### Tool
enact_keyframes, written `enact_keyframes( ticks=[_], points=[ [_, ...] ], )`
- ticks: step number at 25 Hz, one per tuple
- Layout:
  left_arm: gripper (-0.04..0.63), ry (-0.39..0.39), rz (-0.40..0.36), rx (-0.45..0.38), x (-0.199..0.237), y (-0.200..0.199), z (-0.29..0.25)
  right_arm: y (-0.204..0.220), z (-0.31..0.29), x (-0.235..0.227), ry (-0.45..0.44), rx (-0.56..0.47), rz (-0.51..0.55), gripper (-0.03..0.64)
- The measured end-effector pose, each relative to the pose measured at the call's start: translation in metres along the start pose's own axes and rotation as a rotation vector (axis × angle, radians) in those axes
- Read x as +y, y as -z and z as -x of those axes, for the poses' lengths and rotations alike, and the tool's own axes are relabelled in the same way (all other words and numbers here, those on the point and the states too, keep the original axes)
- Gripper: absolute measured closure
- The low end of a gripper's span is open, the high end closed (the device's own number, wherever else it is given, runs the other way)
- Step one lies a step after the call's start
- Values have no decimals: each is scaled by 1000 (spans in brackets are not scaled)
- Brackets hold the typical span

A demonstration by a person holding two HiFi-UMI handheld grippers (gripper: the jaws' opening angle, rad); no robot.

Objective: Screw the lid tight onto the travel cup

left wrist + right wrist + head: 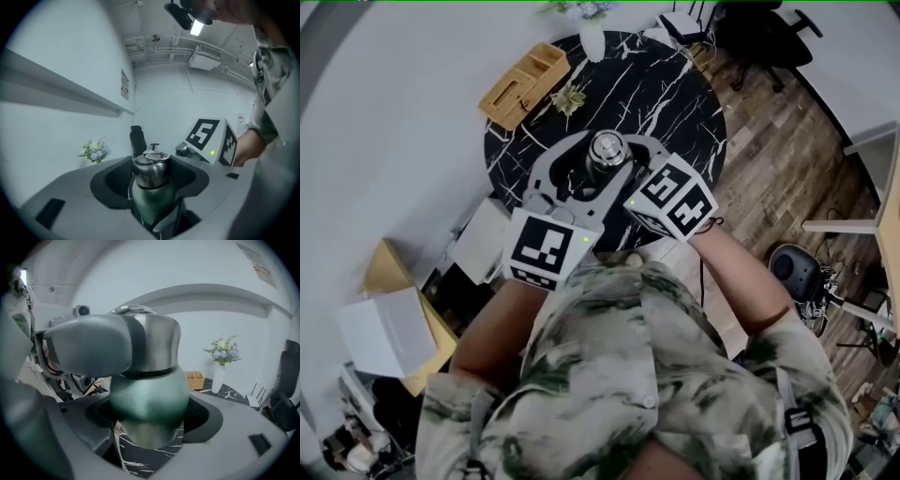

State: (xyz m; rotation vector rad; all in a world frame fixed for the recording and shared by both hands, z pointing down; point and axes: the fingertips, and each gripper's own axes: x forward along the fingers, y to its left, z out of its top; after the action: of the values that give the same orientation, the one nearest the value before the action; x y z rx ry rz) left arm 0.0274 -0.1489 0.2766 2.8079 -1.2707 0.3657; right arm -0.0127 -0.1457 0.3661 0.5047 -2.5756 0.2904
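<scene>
Round black marble table [675, 103], wood-plank floor [778, 178], white wall [47, 42], black office chair [764, 33]

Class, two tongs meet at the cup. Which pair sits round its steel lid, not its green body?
The left tongs: their jaws flank the steel lid at the top, while the right tongs grip the cup lower, on its green body.

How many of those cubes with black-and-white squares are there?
2. The left cube is near the head view's centre; the right cube is just right of it, both close to the cup. More could be hidden.
</scene>
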Motion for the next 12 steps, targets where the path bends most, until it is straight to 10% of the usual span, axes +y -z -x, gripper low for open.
enact_keyframes(
  ticks=[12],
  points=[
    [344,451,-56,-33,-15,-6,7,-1,9,12,-112,-24,31,222]
  ],
)
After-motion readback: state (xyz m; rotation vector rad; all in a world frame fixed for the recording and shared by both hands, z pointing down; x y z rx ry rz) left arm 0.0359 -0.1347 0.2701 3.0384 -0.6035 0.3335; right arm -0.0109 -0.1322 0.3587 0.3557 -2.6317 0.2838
